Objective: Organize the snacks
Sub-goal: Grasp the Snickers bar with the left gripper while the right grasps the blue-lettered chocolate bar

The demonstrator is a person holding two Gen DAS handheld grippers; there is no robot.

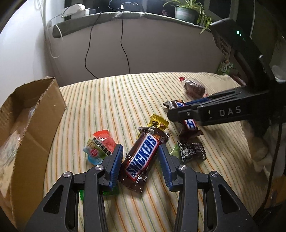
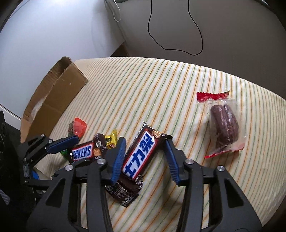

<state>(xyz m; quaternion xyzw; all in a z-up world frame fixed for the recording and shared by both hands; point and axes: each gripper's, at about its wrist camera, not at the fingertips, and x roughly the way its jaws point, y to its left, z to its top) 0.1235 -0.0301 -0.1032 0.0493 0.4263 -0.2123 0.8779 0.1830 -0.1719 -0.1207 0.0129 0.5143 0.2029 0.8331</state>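
Left gripper [image 1: 140, 157] and right gripper [image 2: 145, 157] each straddle a Snickers [image 1: 143, 157], jaws released. The box [image 1: 35, 114] is cut off; only the left view shows its contents, blurred.

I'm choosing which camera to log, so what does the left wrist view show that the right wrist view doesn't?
Only the left wrist view shows the potted plant on the ledge.

Only the right wrist view shows the Chinese-lettered face of the second Snickers bar.

Both show the English-lettered Snickers bar, the cardboard box, the clear-wrapped brown cake and the striped cloth.
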